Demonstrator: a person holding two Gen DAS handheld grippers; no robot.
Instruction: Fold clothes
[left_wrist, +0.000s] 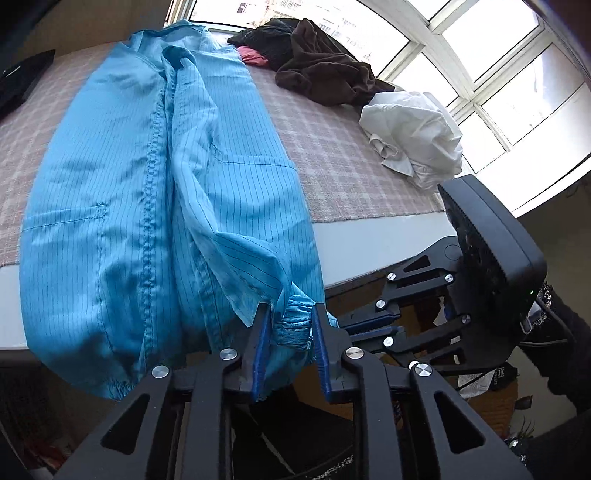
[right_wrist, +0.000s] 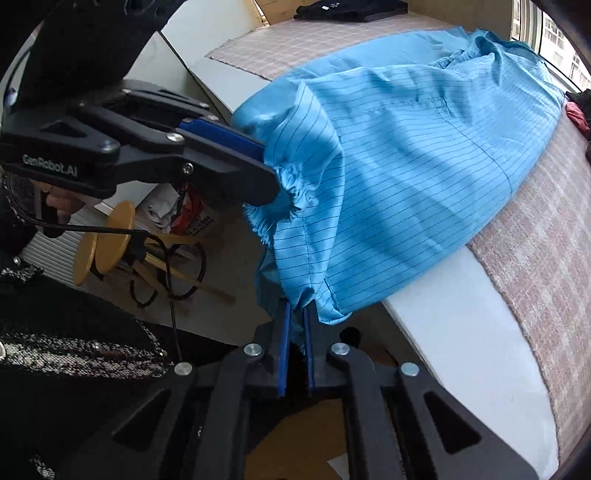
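Checked pink surface (left_wrist: 332, 155) by window. Long blue pinstriped garment (left_wrist: 122, 206) lies lengthwise across it, collar end toward window, hem end draped over near edge. Brown clothing heap (left_wrist: 325, 70) and crumpled white garment (left_wrist: 410, 136) well apart at far right. Left gripper (left_wrist: 290, 325), fingers partly apart, pinching elastic cuff (left_wrist: 295, 321). Right gripper (right_wrist: 295, 314), fingers nearly together, clamping blue hem fabric.

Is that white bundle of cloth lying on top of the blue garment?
No. In the left wrist view the white bundle sits apart on the checked cover, near the window, with bare cover between it and the blue garment.
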